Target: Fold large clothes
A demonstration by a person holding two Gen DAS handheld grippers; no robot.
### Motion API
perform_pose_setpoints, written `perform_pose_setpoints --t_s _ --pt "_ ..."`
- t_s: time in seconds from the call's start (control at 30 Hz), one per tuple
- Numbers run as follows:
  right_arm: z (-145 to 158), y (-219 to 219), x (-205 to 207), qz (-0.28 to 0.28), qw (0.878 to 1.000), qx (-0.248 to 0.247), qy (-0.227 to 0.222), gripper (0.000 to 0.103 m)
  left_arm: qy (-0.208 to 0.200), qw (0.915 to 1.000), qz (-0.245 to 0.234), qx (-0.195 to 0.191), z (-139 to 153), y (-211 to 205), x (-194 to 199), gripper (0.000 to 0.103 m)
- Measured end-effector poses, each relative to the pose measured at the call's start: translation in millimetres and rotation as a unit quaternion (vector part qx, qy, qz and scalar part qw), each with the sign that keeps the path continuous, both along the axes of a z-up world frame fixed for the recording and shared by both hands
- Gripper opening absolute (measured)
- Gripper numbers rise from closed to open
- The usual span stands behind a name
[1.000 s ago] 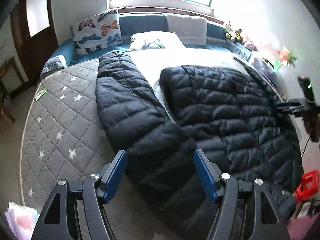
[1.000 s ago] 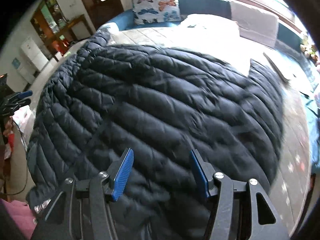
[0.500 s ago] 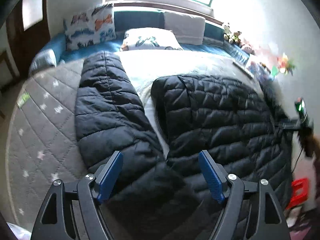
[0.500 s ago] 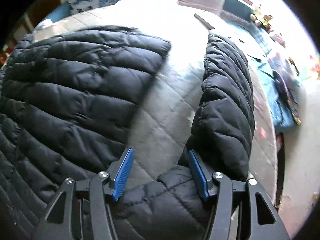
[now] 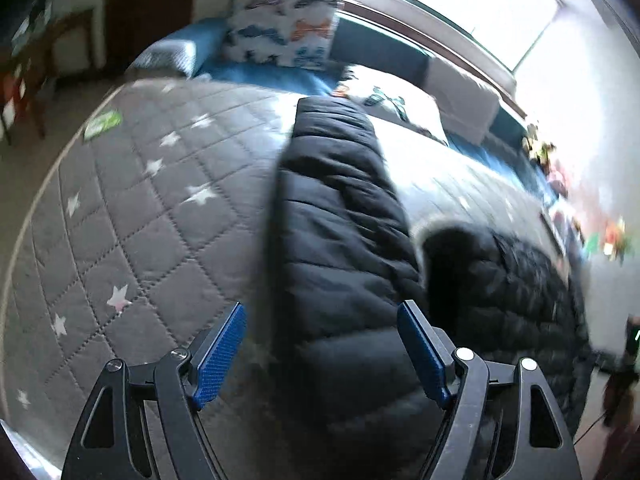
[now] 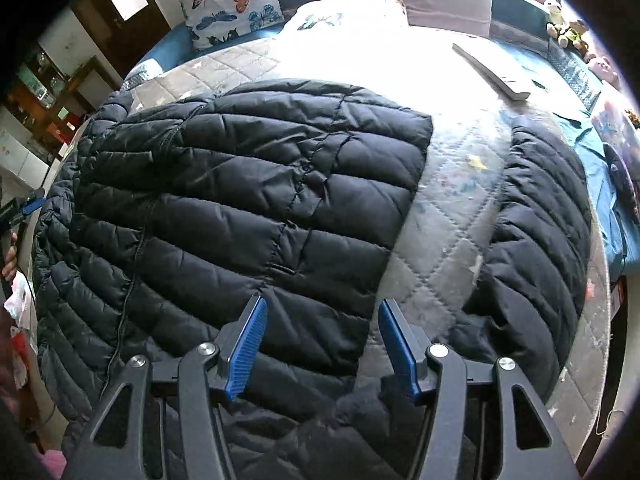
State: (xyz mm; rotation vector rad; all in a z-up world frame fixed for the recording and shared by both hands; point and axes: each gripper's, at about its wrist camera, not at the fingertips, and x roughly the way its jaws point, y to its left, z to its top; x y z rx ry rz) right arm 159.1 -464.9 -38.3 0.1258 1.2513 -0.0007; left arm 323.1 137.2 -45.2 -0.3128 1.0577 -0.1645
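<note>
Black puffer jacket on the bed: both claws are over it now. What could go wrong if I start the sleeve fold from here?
1. The left claw stands open over the thick left sleeve; the slick padding may slip from a shallow pinch.
2. The right claw straddles the jacket body edge and bare mattress, so it could catch the quilted cover.
3. A remote-like object lies beyond the jacket; a swung sleeve might knock it.

L wrist cam: close above puffer jacket left sleeve, facing headboard. R wrist cam: steep over jacket body. Shared: jacket, butterfly pillow.
</note>
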Motion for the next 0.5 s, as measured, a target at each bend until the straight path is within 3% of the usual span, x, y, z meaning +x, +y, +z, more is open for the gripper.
perform_pose_setpoints --t_s 0.13,0.3,0.33,0.4,0.47,0.5 --pt "-8 -3 14 -0.002 0.999 0.029 0.016 0.064 0.026 0.9966 0.009 -0.078 -28 24 22 0.083" --pt "-8 -9 22 -0.015 0.998 0.054 0.017 0.064 0.048 0.9900 -0.010 -0.132 -48 16 44 0.082" --pt "-8 -10 24 -0.017 0.998 0.058 0.017 0.064 0.047 0.9883 -0.010 -0.145 -52 13 47 0.078" --pt "-6 -10 25 -0.018 0.998 0.057 0.018 0.064 0.032 0.9884 -0.012 -0.148 -55 5 48 0.043" --pt "-6 -8 26 -0.014 0.998 0.049 0.019 0.064 0.020 0.9944 -0.008 -0.103 -51 -4 46 0.017" --pt "-5 -6 25 -0.011 0.999 0.042 0.020 0.064 0.010 0.9971 -0.005 -0.076 -47 -8 42 0.014"
